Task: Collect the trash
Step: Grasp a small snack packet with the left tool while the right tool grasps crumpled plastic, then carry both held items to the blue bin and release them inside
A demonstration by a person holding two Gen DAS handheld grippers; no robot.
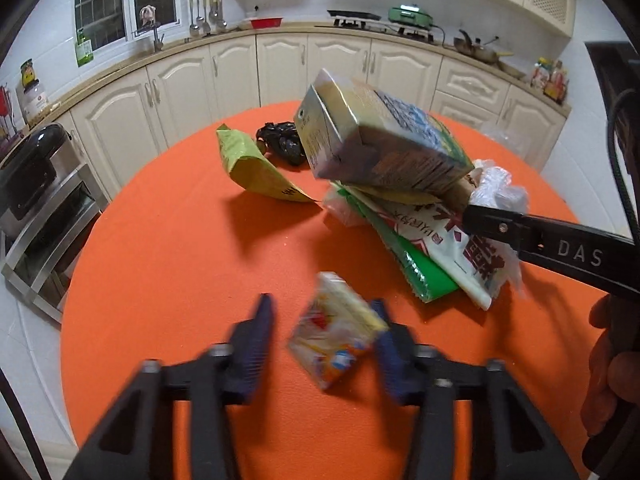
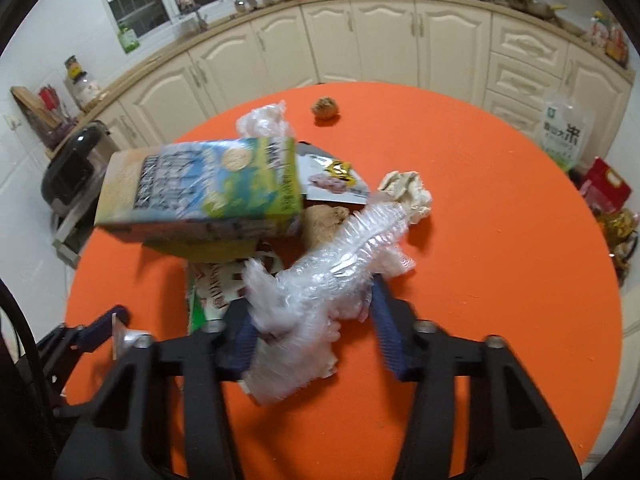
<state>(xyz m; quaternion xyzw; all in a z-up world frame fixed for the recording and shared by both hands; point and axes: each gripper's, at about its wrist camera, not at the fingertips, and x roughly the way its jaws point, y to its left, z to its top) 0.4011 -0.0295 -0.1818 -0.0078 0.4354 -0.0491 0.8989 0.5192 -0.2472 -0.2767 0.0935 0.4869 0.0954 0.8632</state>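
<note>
Listing from the claws outward, we record: left gripper [image 1: 324,336], blurred, its right pad touching a small crumpled yellow-and-orange snack packet [image 1: 336,330], a gap at the left pad; grip we cannot tell. Right gripper [image 2: 316,320], jaws apart with a wad of clear plastic film [image 2: 320,280] between them, spilling forward; whether it is pinched we cannot tell. Beyond, on the orange table [image 2: 480,240]: a blue-and-green carton [image 2: 200,184] tilted atop flat wrappers [image 1: 432,240], a crumpled paper ball [image 2: 408,194], a yellow-green pouch [image 1: 256,168].
</note>
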